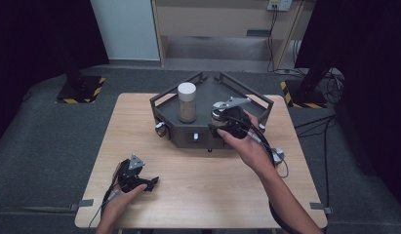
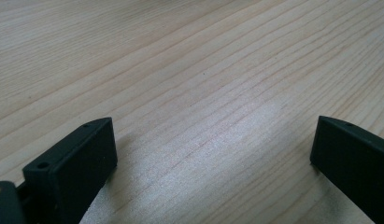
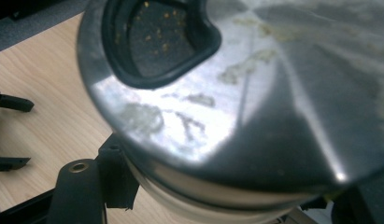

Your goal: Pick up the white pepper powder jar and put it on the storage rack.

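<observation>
A dark, angular tray [image 1: 174, 92] stands on the far half of the wooden table [image 1: 198, 190]. Inside it, at the left, is a tall clear jar [image 1: 187, 103] with a white lid and tan contents. My right gripper [image 1: 228, 121] is at the tray's right front, shut on a round metal container [image 1: 217, 113]. In the right gripper view its shiny, smeared metal lid [image 3: 255, 102] with a black-rimmed opening [image 3: 157, 37] looms close, and a black finger [image 3: 116, 175] presses its side. My left gripper [image 1: 151, 183] rests low at the table's near left, open with bare wood between its jaws [image 2: 213, 135].
Small silver knobs [image 1: 160, 129] stick out of the tray's front wall. A small round metal piece [image 1: 278, 155] lies on the table by the right forearm, with cables around it. Black stands with yellow-striped bases [image 1: 81, 90] are on the floor behind the table.
</observation>
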`<state>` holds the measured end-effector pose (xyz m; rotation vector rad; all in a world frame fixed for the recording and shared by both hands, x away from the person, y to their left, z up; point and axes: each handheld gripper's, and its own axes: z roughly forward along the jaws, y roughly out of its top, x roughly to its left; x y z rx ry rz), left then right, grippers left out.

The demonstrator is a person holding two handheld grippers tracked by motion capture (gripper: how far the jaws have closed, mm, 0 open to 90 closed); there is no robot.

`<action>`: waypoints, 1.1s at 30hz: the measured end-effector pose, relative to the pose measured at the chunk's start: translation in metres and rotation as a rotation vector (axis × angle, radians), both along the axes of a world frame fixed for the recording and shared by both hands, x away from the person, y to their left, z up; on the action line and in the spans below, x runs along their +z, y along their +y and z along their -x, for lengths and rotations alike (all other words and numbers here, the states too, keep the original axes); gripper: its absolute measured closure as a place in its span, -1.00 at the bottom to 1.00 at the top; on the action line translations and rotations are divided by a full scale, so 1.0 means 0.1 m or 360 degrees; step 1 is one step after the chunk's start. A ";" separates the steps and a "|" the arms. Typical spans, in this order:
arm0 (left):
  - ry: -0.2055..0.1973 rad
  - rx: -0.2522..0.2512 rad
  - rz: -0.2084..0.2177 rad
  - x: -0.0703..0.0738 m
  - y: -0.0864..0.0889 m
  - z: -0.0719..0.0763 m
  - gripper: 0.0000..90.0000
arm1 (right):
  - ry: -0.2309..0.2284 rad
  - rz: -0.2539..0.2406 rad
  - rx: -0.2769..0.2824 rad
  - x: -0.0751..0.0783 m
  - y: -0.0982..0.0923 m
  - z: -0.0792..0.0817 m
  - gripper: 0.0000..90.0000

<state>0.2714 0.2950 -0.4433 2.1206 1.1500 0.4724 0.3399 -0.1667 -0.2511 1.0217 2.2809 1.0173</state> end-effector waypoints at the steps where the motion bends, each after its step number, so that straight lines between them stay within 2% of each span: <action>1: 0.0001 -0.0001 -0.0002 0.00 0.00 0.00 -1.00 | -0.0002 0.0000 -0.0003 0.00 0.00 -0.02 -0.30; 14: 0.0001 -0.0003 -0.0002 0.00 0.00 0.00 -1.00 | 0.0006 -0.0006 -0.0048 0.04 -0.01 -0.23 -0.30; 33: 0.0000 -0.0002 -0.0001 0.00 0.00 0.00 -1.00 | 0.0042 -0.0017 -0.0111 0.01 0.01 -0.51 -0.30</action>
